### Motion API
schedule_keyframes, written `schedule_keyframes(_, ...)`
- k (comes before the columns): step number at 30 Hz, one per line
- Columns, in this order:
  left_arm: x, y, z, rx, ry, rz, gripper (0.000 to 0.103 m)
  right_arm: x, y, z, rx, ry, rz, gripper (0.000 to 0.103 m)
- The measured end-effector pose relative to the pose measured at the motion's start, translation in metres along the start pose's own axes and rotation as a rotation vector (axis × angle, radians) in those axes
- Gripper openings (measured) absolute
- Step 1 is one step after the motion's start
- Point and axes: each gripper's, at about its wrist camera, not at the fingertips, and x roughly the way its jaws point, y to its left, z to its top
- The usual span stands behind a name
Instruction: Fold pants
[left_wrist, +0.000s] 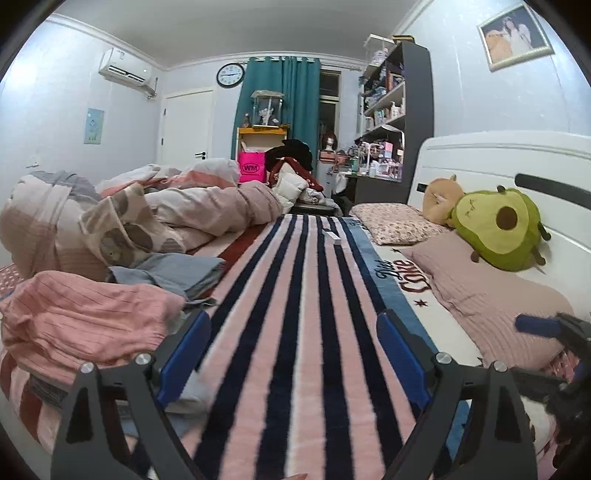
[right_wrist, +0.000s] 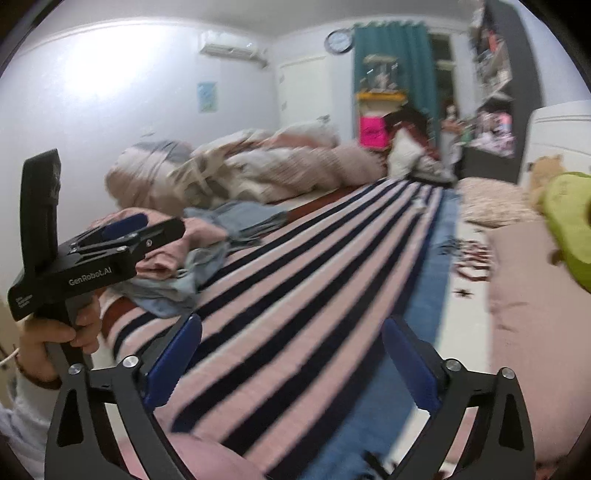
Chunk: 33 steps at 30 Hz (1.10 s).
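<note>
At the bed's left edge, the pink pants lie crumpled beside grey-blue clothes; left gripper is nearer, pile to its left; right gripper further right; both jaws apart, empty.

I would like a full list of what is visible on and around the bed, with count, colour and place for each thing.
pink garment: one, pink with thin stripes, crumpled at left bed edge
blue-grey garment: one, beside the pink one, toward the quilt
striped blanket: one, pink and navy, down the bed's middle
quilt: one, beige-pink, bunched at far left
pillows: two, pink, right side
avocado plush: one, green, by the headboard
brown plush: one, behind the avocado
pink bag: one, past the bed
wall clock: one, dark rim
left tongs: open, empty, over the blanket
right tongs: open, empty
</note>
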Motion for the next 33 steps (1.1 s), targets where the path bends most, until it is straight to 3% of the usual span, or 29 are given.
schedule_keyframes(6, 0.003, -0.022, -0.004, 0.032, 0.018, 0.001, 0.093, -0.026, -0.018, -0.013, 0.029, -0.073, -0.075, 0.102)
schedule_keyframes(33, -0.008, -0.037, -0.002, 0.055, -0.011, 0.004, 0.094, -0.039, -0.029, -0.018, 0.054, -0.100, -0.082, 0.102)
